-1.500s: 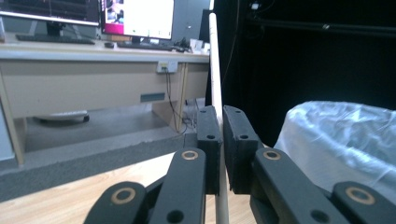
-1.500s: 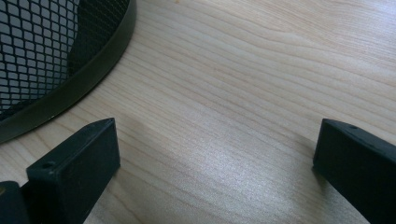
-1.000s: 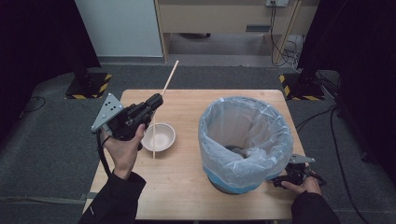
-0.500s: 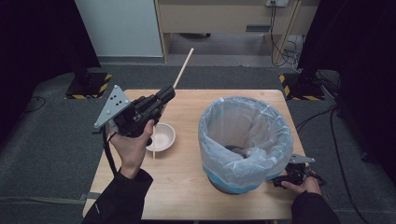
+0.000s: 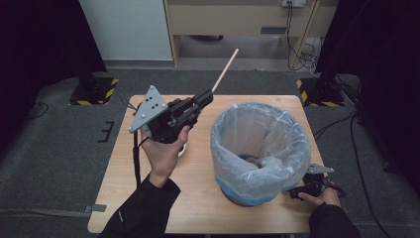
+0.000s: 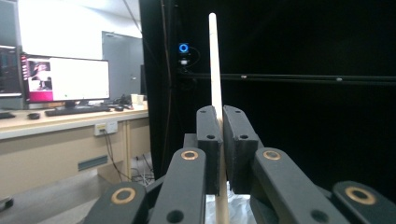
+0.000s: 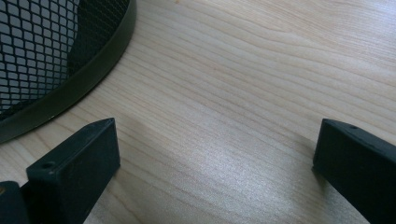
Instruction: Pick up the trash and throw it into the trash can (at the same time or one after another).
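The left gripper [image 5: 207, 97] pinches a wooden stick [image 5: 225, 70] up in the air, just left of the lined bin [image 5: 257, 148]. The right gripper [image 5: 297, 191] rests spread on the table [image 5: 124, 188]. That thin pinch might let the stick swivel and miss the bin.

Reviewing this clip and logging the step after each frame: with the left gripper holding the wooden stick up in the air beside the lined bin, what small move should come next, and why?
Probably carry the left gripper rightward over the bin and tip the wooden stick down toward its opening. The jaws are clamped on the stick, which points up and away, short of the liner's rim. The right gripper rests open on the table by the bin's base.
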A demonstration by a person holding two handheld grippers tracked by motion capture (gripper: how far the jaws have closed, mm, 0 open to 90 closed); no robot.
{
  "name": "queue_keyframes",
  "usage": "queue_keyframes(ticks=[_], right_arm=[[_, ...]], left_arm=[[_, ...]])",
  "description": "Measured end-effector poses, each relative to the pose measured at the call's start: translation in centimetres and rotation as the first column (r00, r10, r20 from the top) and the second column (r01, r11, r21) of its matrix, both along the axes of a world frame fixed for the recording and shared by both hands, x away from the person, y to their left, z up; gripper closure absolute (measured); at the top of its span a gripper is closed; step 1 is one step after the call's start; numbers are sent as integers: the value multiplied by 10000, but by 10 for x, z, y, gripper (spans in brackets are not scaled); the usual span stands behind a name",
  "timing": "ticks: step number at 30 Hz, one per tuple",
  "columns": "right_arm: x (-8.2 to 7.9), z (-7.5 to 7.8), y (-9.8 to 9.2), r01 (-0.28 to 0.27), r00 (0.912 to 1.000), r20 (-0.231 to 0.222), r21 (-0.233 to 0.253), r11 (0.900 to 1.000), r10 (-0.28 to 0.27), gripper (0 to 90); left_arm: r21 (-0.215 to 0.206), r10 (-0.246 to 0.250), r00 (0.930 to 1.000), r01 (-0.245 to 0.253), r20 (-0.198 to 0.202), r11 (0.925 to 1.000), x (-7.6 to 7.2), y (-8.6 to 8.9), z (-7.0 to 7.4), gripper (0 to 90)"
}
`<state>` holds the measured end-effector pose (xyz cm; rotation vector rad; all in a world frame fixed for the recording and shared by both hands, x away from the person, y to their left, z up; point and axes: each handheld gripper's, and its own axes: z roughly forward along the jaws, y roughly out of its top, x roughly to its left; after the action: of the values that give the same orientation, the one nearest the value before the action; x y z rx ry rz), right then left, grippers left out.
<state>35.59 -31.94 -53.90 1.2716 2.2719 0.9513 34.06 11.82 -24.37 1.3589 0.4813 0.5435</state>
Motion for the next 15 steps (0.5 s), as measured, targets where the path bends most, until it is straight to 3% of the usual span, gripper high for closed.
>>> queue_keyframes(ticks=[9, 15], right_arm=[[0, 0, 0, -1, 10000, 0, 1, 10000, 1, 8], [0, 0, 0, 0, 10000, -1, 2, 10000, 0, 8]], left_arm=[[10, -587, 9982, 587, -97, 9983, 5, -26, -1, 854], [71, -1134, 9930, 1137, -320, 9935, 12, -46, -8, 854]])
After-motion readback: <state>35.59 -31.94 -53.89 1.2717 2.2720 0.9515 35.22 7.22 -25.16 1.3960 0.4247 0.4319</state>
